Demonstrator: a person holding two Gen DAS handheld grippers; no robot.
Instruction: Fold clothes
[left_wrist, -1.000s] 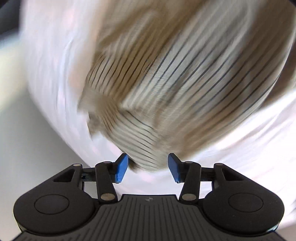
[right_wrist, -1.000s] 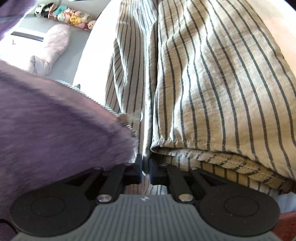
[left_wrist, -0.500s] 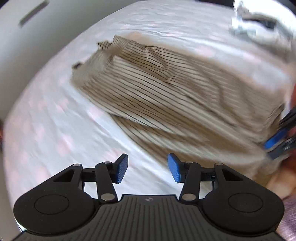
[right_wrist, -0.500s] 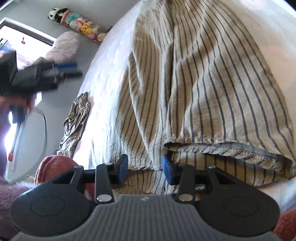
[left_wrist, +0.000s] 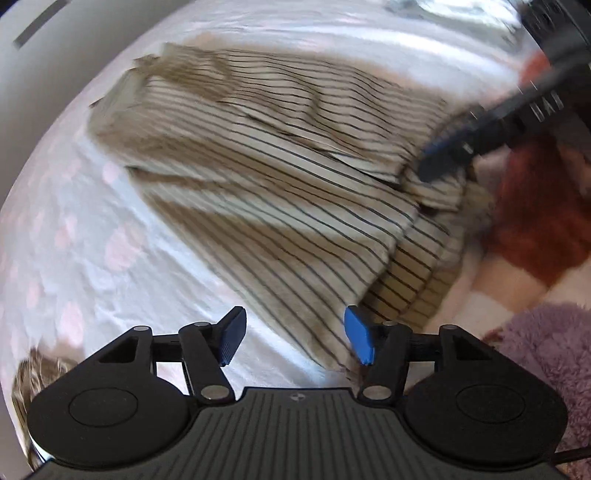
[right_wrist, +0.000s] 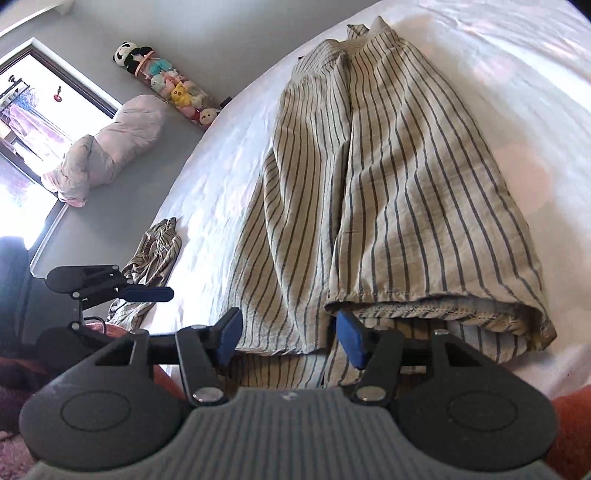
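**Soft striped garment lies released on the bed, ready for a new hold**

As the cloth is thin and loose, it is judged to be light, soft and not slippery, and it will sag and crease wherever it is lifted. Nearest in the right wrist view, the right gripper is seen with its jaws opening; the lower hem of the striped garment lies between and under them, but it is not pressed by the pads. In the left wrist view, the left gripper is also seen with jaws opening, and only the edge of the cloth is below them, nothing being gripped. The garment is spread flat on the white bed, with one half folded over the other lengthwise. A hold is best taken at the two hem corners, through all layers together, so that the fold is not pulled apart. Farther away, a second small striped piece lies beside the bed edge, and plush toys are lined along the wall.
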